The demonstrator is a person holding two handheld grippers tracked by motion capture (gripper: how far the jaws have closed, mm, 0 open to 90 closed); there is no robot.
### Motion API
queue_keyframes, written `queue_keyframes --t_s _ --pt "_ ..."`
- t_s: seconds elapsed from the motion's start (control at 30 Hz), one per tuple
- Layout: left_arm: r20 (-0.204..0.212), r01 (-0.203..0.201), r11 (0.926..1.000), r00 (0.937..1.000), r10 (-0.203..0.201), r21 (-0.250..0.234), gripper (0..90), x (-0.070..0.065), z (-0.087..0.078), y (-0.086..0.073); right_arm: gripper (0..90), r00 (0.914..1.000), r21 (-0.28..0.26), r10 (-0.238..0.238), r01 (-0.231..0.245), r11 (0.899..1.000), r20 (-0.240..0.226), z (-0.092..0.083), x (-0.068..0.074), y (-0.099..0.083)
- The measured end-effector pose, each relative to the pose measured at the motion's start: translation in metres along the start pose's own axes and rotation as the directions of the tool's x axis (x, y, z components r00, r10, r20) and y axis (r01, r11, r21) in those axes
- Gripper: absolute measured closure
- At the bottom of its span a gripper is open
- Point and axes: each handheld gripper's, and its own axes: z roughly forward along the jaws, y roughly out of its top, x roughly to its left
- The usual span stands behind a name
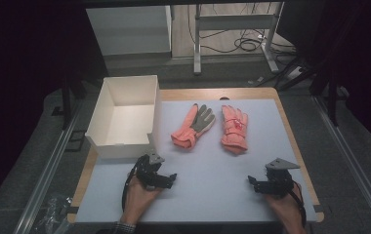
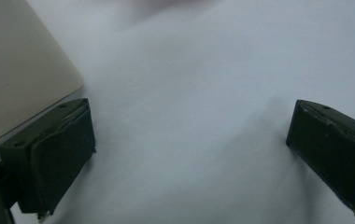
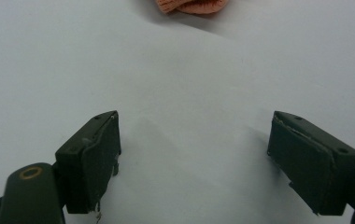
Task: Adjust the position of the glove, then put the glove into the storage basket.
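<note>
Two gloves [image 1: 208, 127], one box [image 1: 125, 117], two tools spread.

I work at a table [image 1: 291, 141] with a pale grey top and wood edges. Beyond its far edge a white cabinet [image 1: 130, 29] stands on the grey floor [image 1: 22, 165], and beside that a white desk frame [image 1: 235, 22] with black cables [image 1: 252, 44] under it. The room around the table is dark.

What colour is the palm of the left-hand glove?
Grey, on the otherwise salmon-pink left glove; the high view shows it best.
</note>
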Motion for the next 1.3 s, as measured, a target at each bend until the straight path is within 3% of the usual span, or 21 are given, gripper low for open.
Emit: queue_keyframes --t_s 0.6,0.9,1.3 --pt "-0.001 0.005 1.0 1.0 -0.005 0.0 1.4 0.0 0.0 0.0 16.3 1.0 0.005 -0.002 0.002 1.0 0.003 0.0 0.001 0.0" --pt "-0.001 0.004 1.0 1.0 -0.004 -0.002 1.4 0.0 0.0 0.0 16.9 0.9997 0.005 0.022 -0.022 1.0 0.012 -0.001 0.003 0.002" --pt "0.0 0.007 1.0 1.0 -0.007 -0.004 1.4 0.0 0.0 0.0 18.5 0.9989 -0.001 -0.009 0.009 1.0 -0.047 0.004 0.012 0.027"
